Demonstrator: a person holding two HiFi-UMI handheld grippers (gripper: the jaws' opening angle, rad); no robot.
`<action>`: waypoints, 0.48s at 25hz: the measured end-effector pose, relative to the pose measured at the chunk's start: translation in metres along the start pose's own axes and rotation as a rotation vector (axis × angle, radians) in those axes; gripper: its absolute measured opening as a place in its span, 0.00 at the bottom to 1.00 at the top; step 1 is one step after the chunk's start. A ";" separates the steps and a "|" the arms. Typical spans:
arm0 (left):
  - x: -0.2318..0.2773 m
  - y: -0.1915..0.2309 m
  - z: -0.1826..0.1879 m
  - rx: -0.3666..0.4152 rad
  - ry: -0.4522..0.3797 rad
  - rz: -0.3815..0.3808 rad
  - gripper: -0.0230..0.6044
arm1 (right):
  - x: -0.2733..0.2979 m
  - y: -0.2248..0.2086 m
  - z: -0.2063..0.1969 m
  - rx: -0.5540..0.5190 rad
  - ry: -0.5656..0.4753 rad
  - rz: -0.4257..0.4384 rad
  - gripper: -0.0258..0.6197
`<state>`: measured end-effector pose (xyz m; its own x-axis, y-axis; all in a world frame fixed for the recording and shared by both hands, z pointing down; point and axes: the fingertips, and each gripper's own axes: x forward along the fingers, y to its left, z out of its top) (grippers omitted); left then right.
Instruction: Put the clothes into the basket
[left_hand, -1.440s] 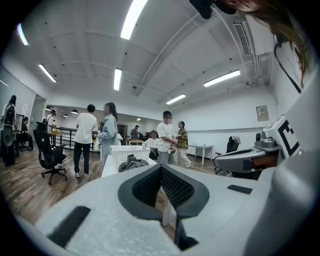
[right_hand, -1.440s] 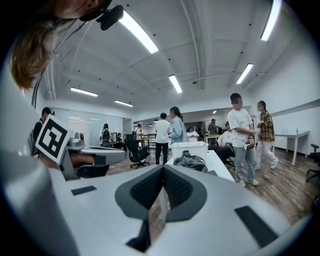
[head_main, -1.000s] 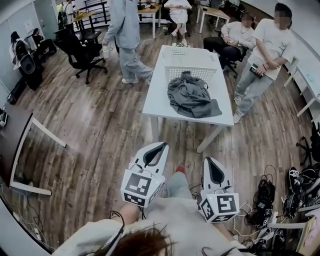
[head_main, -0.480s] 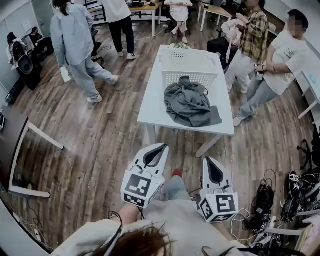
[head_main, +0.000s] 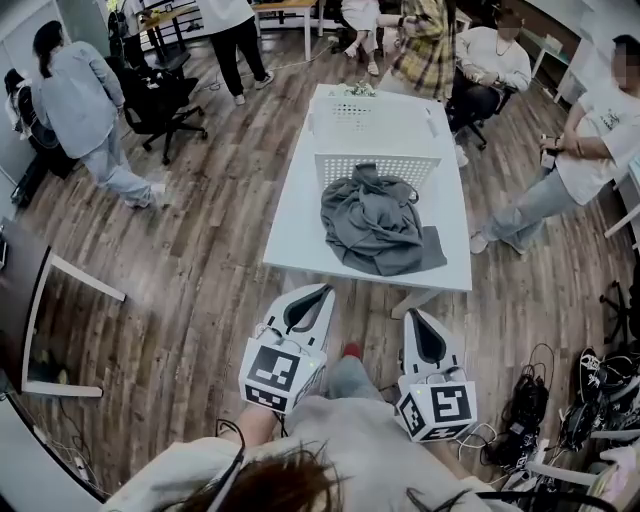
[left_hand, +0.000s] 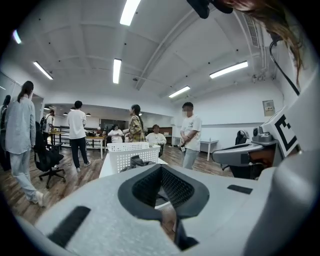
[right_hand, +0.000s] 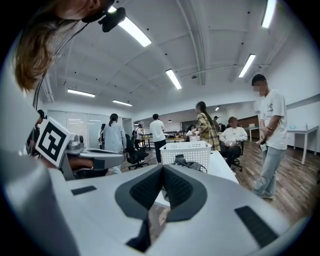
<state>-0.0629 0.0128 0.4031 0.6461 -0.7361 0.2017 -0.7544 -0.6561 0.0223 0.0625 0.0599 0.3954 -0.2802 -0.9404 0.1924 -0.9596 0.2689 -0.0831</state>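
Wood-plank floor (head_main: 180, 260), open office room with people about.

- Left gripper (head_main: 323, 292): fingers (left_hand: 176, 188) pressed together, nothing between them. It is held low in front of the person, tips toward 12 o'clock, over the floor.
- Right gripper (head_main: 415, 318): fingers (right_hand: 178, 188) also pressed together and empty. It sits parallel to the left one at its 3 o'clock, well apart from it.
- Marker cubes (head_main: 272, 372) are at the 6 o'clock end of each gripper, nearest the body.
- White desk (head_main: 292, 230) is at 12 o'clock from both grippers. Its near edge is just beyond the tips in the head view, and neither gripper touches it.
- Clothes (head_main: 375, 225): one grey crumpled heap lying on the desk, outside the basket (head_main: 412, 168). The heap's 12 o'clock edge is bunched up against the basket's front wall.
- The basket is white and slotted. It stands upright on the 12 o'clock half of the desk, and its inside looks empty from the head view.
- Surroundings:
  - One person (head_main: 585, 165) stands at 2 o'clock of the desk.
  - Others sit or stand past its 12 o'clock end.
  - One more is by an office chair (head_main: 165, 95) at 10 o'clock.
  - Cables (head_main: 530, 420) are heaped on the floor at 4 o'clock.
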 end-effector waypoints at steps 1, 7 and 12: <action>0.007 0.002 0.000 0.000 0.008 0.000 0.06 | 0.006 -0.004 0.000 0.000 0.005 0.006 0.06; 0.046 0.013 0.000 -0.012 0.037 0.008 0.06 | 0.040 -0.029 0.002 0.015 0.038 0.037 0.06; 0.081 0.025 0.002 -0.028 0.043 0.017 0.06 | 0.075 -0.048 0.005 0.012 0.050 0.068 0.06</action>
<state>-0.0291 -0.0640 0.4180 0.6281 -0.7390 0.2438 -0.7686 -0.6381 0.0460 0.0878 -0.0243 0.4092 -0.3465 -0.9084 0.2340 -0.9378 0.3295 -0.1092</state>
